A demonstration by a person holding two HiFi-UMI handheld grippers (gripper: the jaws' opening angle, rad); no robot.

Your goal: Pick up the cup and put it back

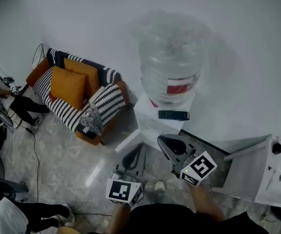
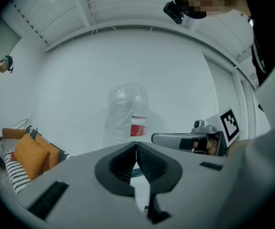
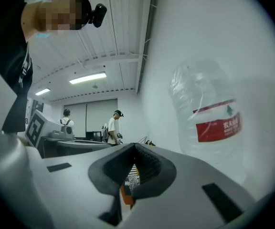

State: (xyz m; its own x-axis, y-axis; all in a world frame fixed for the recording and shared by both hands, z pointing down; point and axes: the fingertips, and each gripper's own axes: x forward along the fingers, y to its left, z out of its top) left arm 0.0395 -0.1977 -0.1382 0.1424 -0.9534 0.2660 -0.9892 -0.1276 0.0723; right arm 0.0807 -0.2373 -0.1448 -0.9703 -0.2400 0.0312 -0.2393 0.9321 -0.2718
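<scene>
Both tongs closed and empty, with no cup to be made out

The left gripper (image 2: 136,145) and right gripper (image 3: 134,147) are pinched together on nothing, facing the water dispenser (image 1: 156,121). The cup is probably light and thin-walled — best gripped gently at mid-wall.

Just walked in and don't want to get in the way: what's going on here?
A person points two grippers toward a water dispenser with a big bottle on top. The left gripper and the right gripper both have their jaws together with nothing between them, so neither is holding anything at this moment. A striped sofa stands to the left of the dispenser.
</scene>
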